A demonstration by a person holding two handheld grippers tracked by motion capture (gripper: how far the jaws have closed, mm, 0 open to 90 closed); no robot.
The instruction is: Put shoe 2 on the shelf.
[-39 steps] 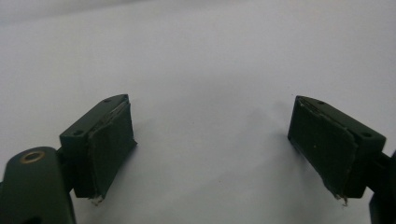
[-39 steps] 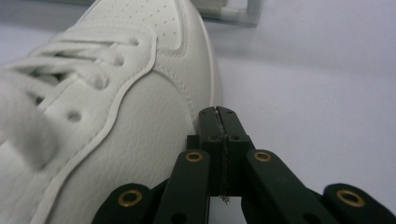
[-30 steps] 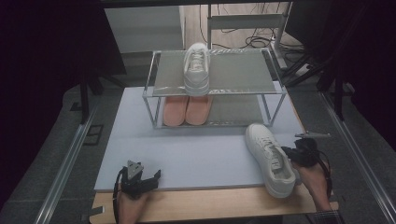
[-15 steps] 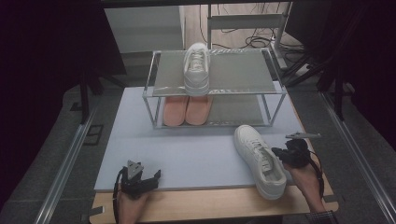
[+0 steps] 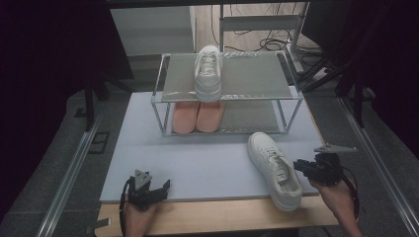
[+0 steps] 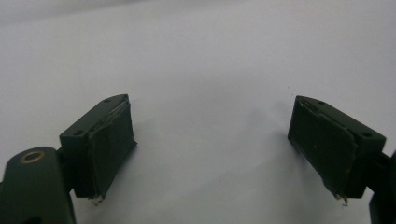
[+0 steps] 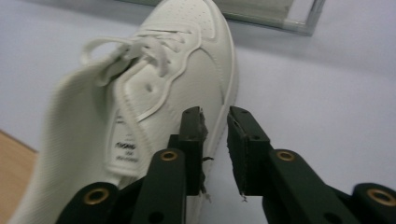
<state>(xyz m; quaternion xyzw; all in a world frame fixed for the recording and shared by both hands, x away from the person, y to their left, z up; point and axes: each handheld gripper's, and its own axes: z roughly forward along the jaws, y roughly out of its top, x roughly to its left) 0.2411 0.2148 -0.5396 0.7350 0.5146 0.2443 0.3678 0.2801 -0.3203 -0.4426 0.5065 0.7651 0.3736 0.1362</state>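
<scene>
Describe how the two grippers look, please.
Both grippers, left and right, are black, each with two flat rectangular jaws faced with dark pads. Brass-coloured rivets mark the jaw links. A grey three-cornered plate tops each one, and a black cable loops from each. No sleeves show at the wrists.

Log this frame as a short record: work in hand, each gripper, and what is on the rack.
work in hand: white sneaker lying on the blue-grey mat, toe toward the rack
right gripper: at the sneaker's side, fingers narrowly apart, one against the shoe's side; no clear grip
left gripper: open, over bare mat near the front edge
rack top shelf: matching white sneaker
rack lower shelf: pair of orange shoes
</scene>
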